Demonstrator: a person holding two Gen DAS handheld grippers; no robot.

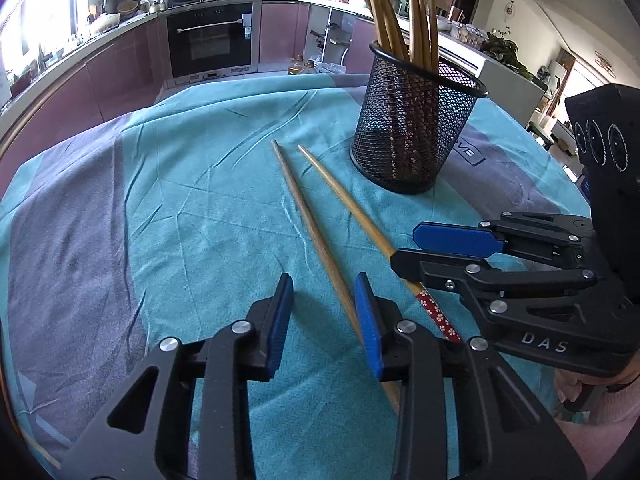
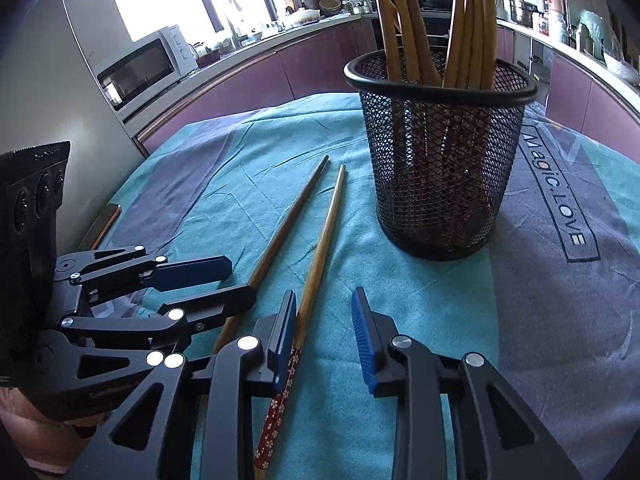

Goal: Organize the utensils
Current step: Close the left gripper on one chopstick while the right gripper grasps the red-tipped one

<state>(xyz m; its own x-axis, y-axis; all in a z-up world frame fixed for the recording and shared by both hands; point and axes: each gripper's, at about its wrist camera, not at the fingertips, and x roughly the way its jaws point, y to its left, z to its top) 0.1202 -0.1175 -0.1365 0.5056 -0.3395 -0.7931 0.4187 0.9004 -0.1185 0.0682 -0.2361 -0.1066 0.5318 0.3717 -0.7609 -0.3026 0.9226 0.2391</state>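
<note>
Two loose chopsticks lie side by side on the teal cloth point(image 1: 180, 200). The plain wooden chopstick point(image 1: 308, 224) point(image 2: 280, 232) runs between the fingers of my left gripper point(image 1: 324, 316) point(image 2: 242, 279), close to its right pad, with a gap to the left pad; the gripper is open. The chopstick with a red floral handle point(image 1: 344, 196) point(image 2: 324, 232) passes between the fingers of my right gripper point(image 2: 325, 336) point(image 1: 406, 247), right beside its left pad, while the other pad stands well apart; this gripper is open too. A black mesh holder point(image 1: 412, 120) point(image 2: 440, 160) with several chopsticks stands upright beyond them.
The cloth covers a table and has grey bands and printed lettering point(image 2: 556, 196) near the holder. Purple kitchen cabinets, an oven point(image 1: 210, 36) and a microwave point(image 2: 140, 68) lie behind the table. A hand point(image 1: 576, 384) holds the right gripper's handle.
</note>
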